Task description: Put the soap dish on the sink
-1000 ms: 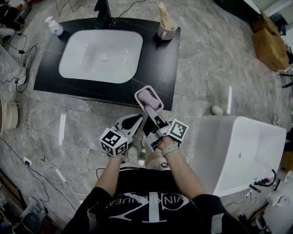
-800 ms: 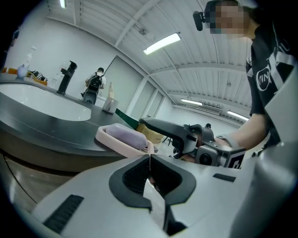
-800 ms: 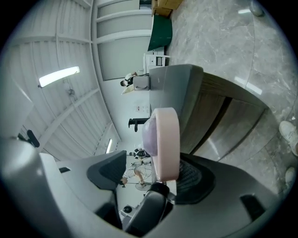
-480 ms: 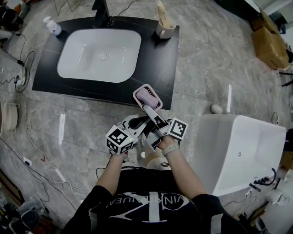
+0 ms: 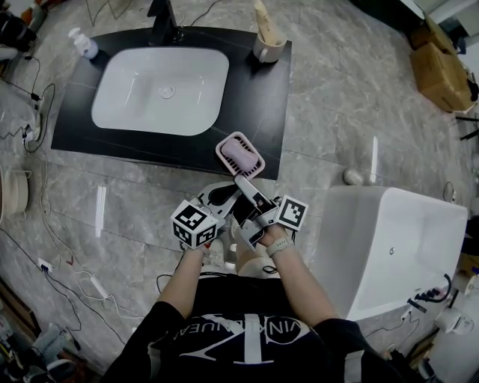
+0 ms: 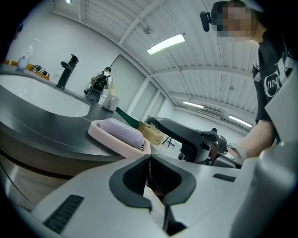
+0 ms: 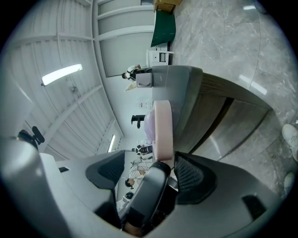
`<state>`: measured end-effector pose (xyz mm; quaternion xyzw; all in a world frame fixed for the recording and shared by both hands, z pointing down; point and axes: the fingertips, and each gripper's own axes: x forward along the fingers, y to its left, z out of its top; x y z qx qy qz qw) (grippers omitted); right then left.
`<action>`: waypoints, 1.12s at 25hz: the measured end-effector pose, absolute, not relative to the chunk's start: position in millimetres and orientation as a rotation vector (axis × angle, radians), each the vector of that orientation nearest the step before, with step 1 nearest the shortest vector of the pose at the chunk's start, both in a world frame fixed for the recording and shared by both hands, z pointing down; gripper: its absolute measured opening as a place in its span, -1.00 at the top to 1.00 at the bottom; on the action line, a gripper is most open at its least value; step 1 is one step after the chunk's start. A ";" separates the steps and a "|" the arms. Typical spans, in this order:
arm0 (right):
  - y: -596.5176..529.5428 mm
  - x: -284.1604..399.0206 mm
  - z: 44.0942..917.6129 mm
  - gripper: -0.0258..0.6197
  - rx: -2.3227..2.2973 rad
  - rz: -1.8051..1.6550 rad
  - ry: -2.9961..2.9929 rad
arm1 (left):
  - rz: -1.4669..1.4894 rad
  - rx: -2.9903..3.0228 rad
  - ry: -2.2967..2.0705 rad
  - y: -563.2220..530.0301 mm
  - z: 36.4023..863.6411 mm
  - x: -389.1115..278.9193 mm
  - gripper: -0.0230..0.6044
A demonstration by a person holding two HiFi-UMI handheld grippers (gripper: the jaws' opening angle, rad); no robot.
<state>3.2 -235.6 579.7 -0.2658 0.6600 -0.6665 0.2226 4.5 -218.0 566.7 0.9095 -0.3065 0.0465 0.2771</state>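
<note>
The pink soap dish (image 5: 240, 155) with a lilac soap bar rests on the front right corner of the dark counter (image 5: 266, 112), right of the white sink basin (image 5: 161, 90). My right gripper (image 5: 242, 180) stands open just behind the dish. The dish's near end (image 7: 162, 132) lies between the wide jaws, and neither pad presses on it. My left gripper (image 5: 227, 194) is shut and empty, close beside the right one. In the left gripper view its jaws (image 6: 149, 159) meet below the dish (image 6: 120, 135).
A black faucet (image 5: 163, 19), a cup with a brush (image 5: 269, 46) and a pump bottle (image 5: 84, 43) stand along the counter's back. A white tub (image 5: 397, 247) sits to my right. Cardboard boxes (image 5: 441, 67) lie at the far right, and cables (image 5: 37, 135) lie on the left floor.
The right jaws have opened off the soap dish, which now lies on the counter corner. The left gripper has moved in closer beside the right one.
</note>
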 end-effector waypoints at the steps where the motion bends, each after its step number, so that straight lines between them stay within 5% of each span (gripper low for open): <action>1: -235.4 3.2 580.0 -0.05 -0.730 -1.837 1.834 | 0.115 2.434 -0.827 -219.3 566.9 3.9 0.85; 15: -213.9 8.9 582.7 -0.02 -0.724 -1.825 1.976 | 0.057 2.391 -0.956 -219.8 562.0 -34.4 0.85; 24: -205.1 21.6 561.6 0.67 -0.808 -1.645 2.166 | 0.045 2.383 -1.071 -216.8 547.3 -68.1 0.85; 28: -203.4 25.3 545.2 0.77 -0.840 -1.561 2.216 | 0.039 2.387 -1.116 -214.7 539.0 -82.4 0.85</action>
